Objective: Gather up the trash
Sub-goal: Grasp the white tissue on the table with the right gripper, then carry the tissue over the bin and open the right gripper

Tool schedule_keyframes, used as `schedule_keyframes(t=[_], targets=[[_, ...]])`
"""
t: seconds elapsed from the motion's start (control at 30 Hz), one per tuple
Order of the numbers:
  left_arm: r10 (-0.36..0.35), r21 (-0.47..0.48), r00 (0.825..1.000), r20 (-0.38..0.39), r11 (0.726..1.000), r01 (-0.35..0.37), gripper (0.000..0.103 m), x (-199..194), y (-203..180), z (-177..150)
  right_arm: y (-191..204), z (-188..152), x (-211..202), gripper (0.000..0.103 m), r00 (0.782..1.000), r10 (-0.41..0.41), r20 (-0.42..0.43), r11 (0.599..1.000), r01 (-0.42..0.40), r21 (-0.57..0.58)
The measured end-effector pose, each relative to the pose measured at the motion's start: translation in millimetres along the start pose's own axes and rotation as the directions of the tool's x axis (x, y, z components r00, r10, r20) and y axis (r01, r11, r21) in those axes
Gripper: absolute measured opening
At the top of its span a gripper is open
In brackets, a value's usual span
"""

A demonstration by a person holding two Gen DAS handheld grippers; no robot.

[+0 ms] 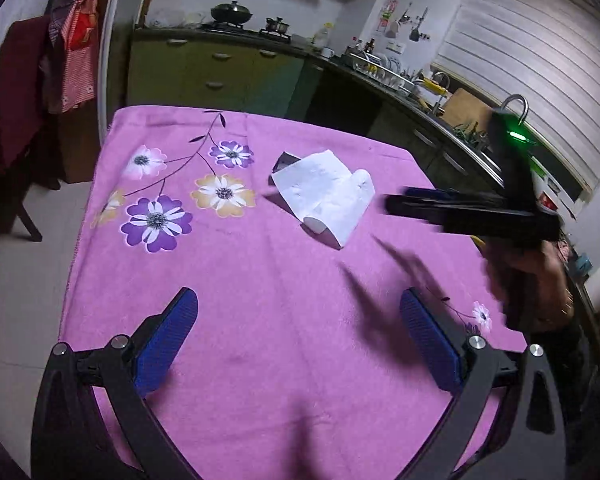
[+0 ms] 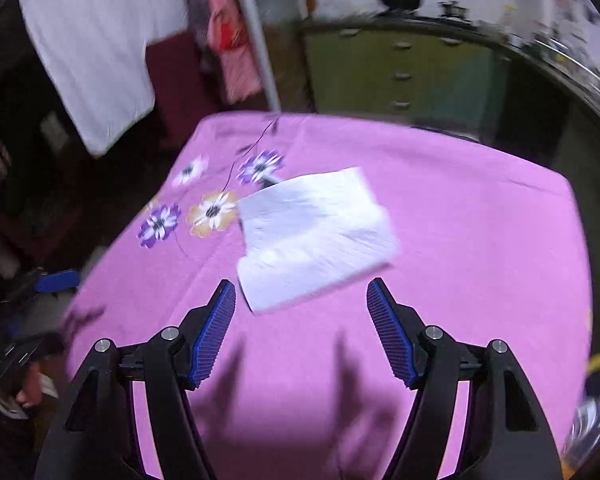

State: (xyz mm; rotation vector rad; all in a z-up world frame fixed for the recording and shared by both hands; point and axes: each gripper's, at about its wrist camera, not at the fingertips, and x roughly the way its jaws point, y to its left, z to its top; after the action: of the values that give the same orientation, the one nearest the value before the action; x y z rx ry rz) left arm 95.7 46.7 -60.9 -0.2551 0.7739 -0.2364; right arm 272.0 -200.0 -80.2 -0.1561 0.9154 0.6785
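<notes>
1. Task barely begun, by the look of it: tissue (image 1: 326, 194) lying loose on the tablecloth (image 1: 260, 320), gripped by nothing.
2. Located centre-right in the left wrist view, mid-frame in the right wrist view (image 2: 314, 236); one end curled over, a small dark item partly hidden beneath its far edge, identity not discernible.
3. Left gripper (image 1: 300, 332): blue pads spread wide at the bottom of the frame, nothing between them, well short of the tissue.
4. Right gripper (image 2: 302, 330): pads likewise spread apart, empty, positioned just below the near edge of the tissue in its own view; seen from the side at right of the left wrist view (image 1: 396, 200), just beside the tissue. Contact with the paper not confirmed.
5. Remaining, as judged: closing on the tissue, lifting it, carrying it to a bin. No bin identifiable in either view.
6. Surface: pink tablecloth with purple, white and yellow printed flowers (image 1: 156, 222) at left of centre; soft fabric, likely to bunch if pinched together with the paper.
7. Room: kitchen. Green cabinets (image 1: 216, 68) at upper centre, a dark wok (image 1: 232, 12) on the stove above them, a dish rack (image 1: 384, 70) and sink along the counter at upper right, a closed window blind (image 1: 540, 48) at far upper right.
8. Hanging clothes (image 1: 72, 36) at upper left; a white cloth (image 2: 92, 48) at upper left of the right wrist view.
9. Right wrist view motion-blurred; fine detail there unreliable.
</notes>
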Motion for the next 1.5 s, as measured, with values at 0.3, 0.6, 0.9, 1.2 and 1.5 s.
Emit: schedule_keyframes(t=[0.3,0.6,0.9,1.2,1.5], targets=[[-0.028,0.043,1.000,-0.008,0.999,0.028,0.097,8,1,-4,17,12,70,0.067,0.986,-0.111,-0.120,0.993,0.106,-0.049],[-0.043,0.021,0.998,-0.035,0.999,0.044,0.097,18,7,-8,14,5,80,0.040,0.984,-0.119,-0.134,0.992,0.114,-0.049],[-0.039,0.022,0.998,-0.059,0.999,0.040,0.097,22,8,-12,9,4,44,0.004,0.997,-0.037,-0.061,0.999,0.038,0.022],[-0.054,0.037,0.996,-0.072,0.998,0.056,0.097,25,-2,-12,-2,-10,-57,0.004,0.994,0.072,0.085,0.993,-0.079,0.089],[-0.066,0.062,0.993,-0.097,0.995,0.072,0.097,34,-28,8,-75,-52,-165,0.004,0.963,-0.210,0.172,0.960,0.169,0.223]])
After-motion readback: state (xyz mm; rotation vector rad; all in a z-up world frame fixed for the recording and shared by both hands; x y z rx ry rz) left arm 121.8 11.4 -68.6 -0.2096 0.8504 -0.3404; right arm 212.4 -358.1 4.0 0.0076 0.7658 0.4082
